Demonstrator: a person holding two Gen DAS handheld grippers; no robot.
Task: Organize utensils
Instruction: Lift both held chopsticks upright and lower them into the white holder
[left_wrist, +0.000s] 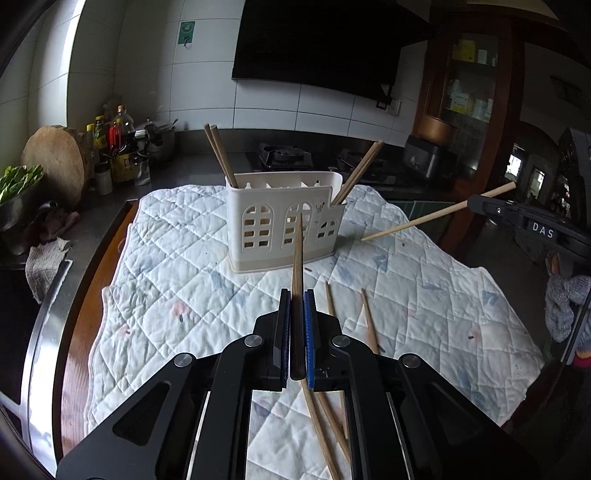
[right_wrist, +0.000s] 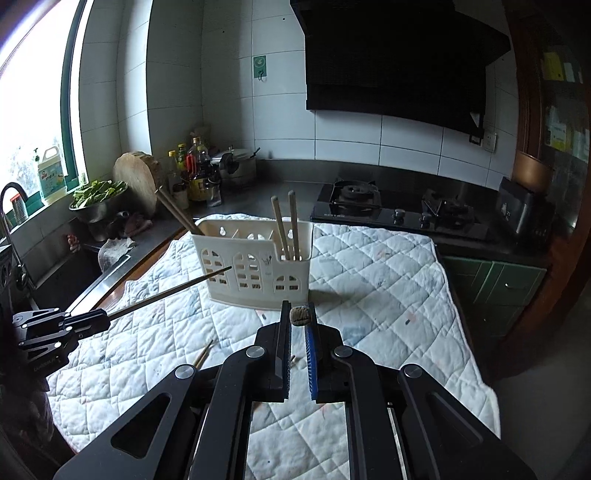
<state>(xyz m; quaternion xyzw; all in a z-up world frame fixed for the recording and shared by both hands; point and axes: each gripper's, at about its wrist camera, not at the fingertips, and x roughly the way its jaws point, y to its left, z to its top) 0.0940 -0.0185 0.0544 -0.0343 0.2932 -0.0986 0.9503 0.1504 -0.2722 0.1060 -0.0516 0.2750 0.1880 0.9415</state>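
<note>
A white plastic utensil holder stands on the quilted cloth, with chopsticks leaning in its end compartments. My left gripper is shut on a dark wooden chopstick whose tip points at the holder's front. My right gripper is shut on a pale chopstick, seen end-on between the pads in its own view. Both grippers hang above the cloth, short of the holder. Loose chopsticks lie on the cloth below.
The quilted cloth covers the counter. A gas stove sits behind it. A sink, a bowl of greens, a round cutting board and bottles crowd the left.
</note>
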